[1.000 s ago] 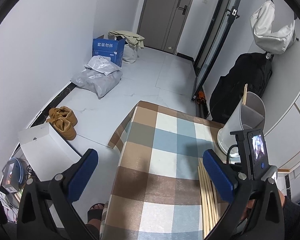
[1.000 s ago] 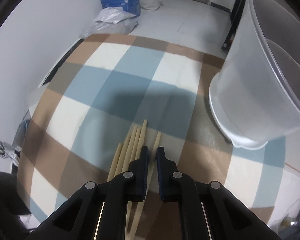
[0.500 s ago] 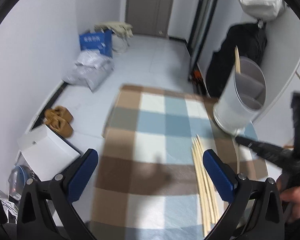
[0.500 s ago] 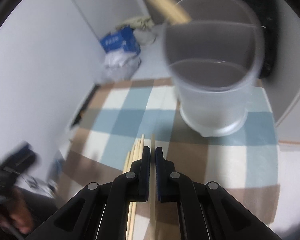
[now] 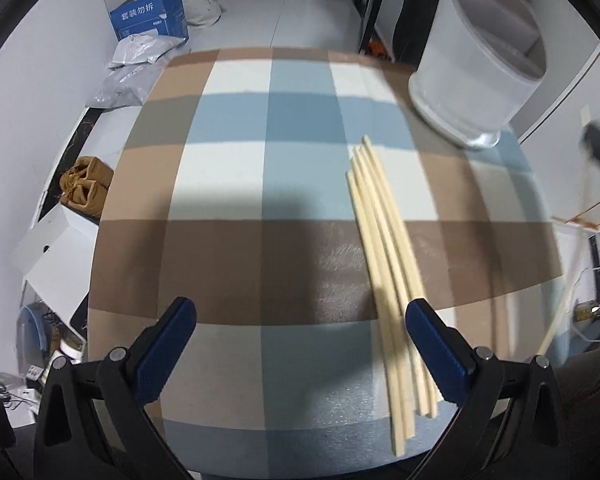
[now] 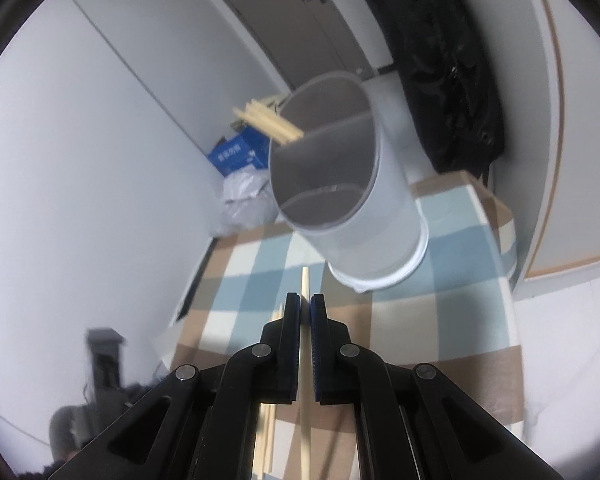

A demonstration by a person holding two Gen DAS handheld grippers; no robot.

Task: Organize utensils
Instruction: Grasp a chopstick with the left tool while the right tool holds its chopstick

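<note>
Several pale wooden chopsticks (image 5: 384, 248) lie in a bundle on the checked tablecloth (image 5: 260, 184). My left gripper (image 5: 300, 320) hovers open above the cloth, and its right finger (image 5: 428, 332) overlaps the bundle's near end. My right gripper (image 6: 306, 300) is shut on a single chopstick (image 6: 305, 280), which hangs in the air and points at the grey divided holder (image 6: 360, 220). A few chopsticks (image 6: 268, 120) stick out of the holder's far compartment. In the left wrist view the holder (image 5: 476, 64) stands at the table's far right corner.
On the floor beyond the table are a blue box (image 5: 148, 16) and grey plastic bags (image 5: 132, 60). A white box (image 5: 56, 256) and brown shoes (image 5: 84, 188) lie to the left. A black bag (image 6: 440, 60) hangs beside the holder.
My right gripper has closed on one chopstick, lifted it off the cloth and swung up facing the holder. My left gripper has tipped downward and come closer over the table and the bundle.
</note>
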